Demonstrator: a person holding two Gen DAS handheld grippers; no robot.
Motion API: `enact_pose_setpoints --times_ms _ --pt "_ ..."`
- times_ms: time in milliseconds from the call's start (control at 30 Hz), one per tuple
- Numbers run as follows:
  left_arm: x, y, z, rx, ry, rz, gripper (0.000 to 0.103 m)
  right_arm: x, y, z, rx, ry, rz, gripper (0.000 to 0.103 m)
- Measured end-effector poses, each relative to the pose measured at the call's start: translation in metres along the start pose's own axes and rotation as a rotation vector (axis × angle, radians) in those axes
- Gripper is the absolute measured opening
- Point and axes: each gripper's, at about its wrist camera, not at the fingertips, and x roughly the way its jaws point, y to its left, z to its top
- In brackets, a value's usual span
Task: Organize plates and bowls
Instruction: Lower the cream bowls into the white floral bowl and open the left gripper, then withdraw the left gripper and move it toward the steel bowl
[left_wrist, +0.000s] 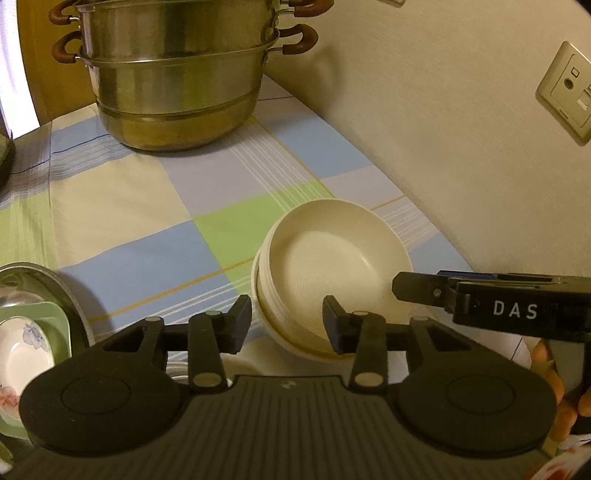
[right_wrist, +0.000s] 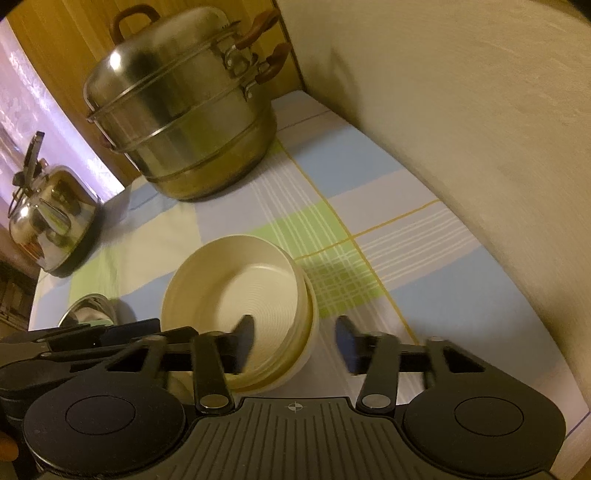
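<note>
A stack of cream bowls (left_wrist: 332, 266) sits on the checked tablecloth near the wall; it also shows in the right wrist view (right_wrist: 236, 295). My left gripper (left_wrist: 288, 325) is open, its jaws astride the stack's near left rim, one finger (left_wrist: 334, 325) inside the top bowl. My right gripper (right_wrist: 295, 339) is open, astride the stack's near right rim, its left finger (right_wrist: 243, 339) inside the bowl. The right gripper also shows in the left wrist view (left_wrist: 406, 288), beside the bowls. At left, a metal bowl (left_wrist: 70, 295) holds a green plate (left_wrist: 48, 317) and a flowered dish (left_wrist: 22, 354).
A large steel steamer pot (left_wrist: 173, 81) with brown handles stands at the back of the table. A steel kettle (right_wrist: 51, 221) stands at the far left. The wall (left_wrist: 443, 129) runs close along the right, with a socket (left_wrist: 569, 88).
</note>
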Motion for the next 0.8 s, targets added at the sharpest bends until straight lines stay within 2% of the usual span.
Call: enact_pose_setpoints --times_ms 233,467,800 --pt "-0.022 -0.001 -0.005 -0.015 -0.024 0.017 0.053 -0.013 -0.003 -0.006 0.014 -0.009 0.012 0.06" --pt "-0.045 -0.005 -0.019 -0.024 -0.032 0.041 0.059 -0.029 -0.004 -0.016 0.021 -0.016 0.024 0.064" --pt "-0.08 -0.011 -0.045 -0.035 -0.049 0.074 0.062 -0.061 0.004 -0.038 0.003 -0.026 0.057 0.068"
